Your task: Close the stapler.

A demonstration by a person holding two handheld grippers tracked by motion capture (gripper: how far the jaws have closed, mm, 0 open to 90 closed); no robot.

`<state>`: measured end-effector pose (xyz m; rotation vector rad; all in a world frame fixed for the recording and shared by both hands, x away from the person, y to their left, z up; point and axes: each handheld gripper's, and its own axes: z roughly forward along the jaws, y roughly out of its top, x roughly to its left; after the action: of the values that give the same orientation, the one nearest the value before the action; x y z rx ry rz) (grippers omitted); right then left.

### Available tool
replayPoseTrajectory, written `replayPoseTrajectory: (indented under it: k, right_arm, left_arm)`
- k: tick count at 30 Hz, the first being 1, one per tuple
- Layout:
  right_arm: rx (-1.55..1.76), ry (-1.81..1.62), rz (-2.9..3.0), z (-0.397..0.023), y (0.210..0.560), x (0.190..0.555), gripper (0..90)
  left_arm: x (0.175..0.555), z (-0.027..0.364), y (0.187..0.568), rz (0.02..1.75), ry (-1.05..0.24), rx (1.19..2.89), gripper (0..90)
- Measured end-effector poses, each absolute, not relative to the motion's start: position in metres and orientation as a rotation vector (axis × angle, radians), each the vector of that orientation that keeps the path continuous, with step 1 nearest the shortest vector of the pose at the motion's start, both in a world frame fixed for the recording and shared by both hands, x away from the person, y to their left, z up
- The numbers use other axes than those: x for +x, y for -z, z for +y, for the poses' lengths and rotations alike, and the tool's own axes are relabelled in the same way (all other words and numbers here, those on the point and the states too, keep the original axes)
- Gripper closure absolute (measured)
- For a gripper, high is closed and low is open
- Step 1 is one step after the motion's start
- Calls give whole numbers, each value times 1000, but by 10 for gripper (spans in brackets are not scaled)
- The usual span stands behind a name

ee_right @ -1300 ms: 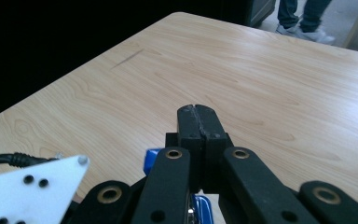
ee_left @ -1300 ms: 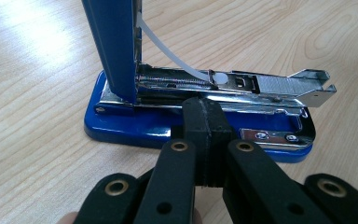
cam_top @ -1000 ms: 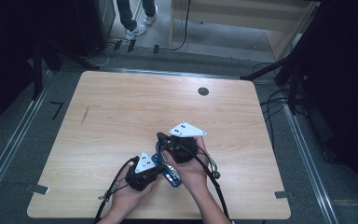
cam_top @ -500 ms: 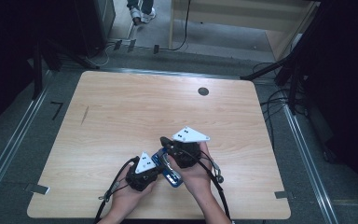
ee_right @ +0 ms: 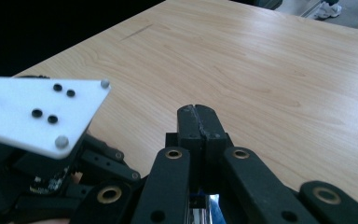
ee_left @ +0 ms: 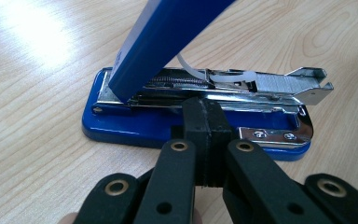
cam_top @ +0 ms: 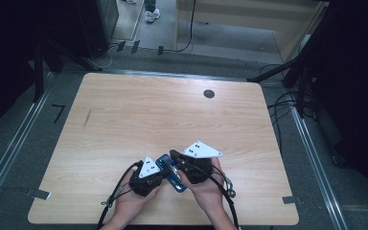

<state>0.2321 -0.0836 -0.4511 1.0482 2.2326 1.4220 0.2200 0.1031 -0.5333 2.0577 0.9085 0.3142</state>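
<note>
A blue stapler [cam_top: 171, 174] lies near the table's front edge between my two grippers. In the left gripper view its blue lid [ee_left: 168, 37] is swung up, baring the chrome magazine [ee_left: 270, 84] above the blue base [ee_left: 121, 133]. My left gripper [ee_left: 205, 116] is shut, its tips touching the side of the stapler; in the high view the left gripper [cam_top: 161, 172] sits left of it. My right gripper [cam_top: 173, 155] is over the stapler's far end. That right gripper [ee_right: 198, 116] is shut too, with a sliver of chrome and blue [ee_right: 204, 211] beneath its jaws.
The wooden table [cam_top: 172, 110] has a black round grommet [cam_top: 209, 94] near the back and a dark scratch [cam_top: 87, 118] at the left. The left gripper's white plate [ee_right: 32, 112] sits close beside the right gripper. Cables [cam_top: 116, 196] trail off the front edge.
The right gripper has drifted slightly right and toward the front edge. The left gripper and the stapler stay where they were.
</note>
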Motion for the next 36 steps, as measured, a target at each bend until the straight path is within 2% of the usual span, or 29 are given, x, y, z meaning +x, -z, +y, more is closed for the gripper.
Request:
replayPoseTrajectory:
  k: [22, 36]
  right_arm:
    - [1114, -1339, 2291, -117, 496, 197, 900]
    - [1082, -1295, 2281, -117, 505, 184, 900]
  left_arm:
    - [219, 106, 533, 905, -309, 2065, 900]
    - [218, 106, 534, 906, -299, 2059, 900]
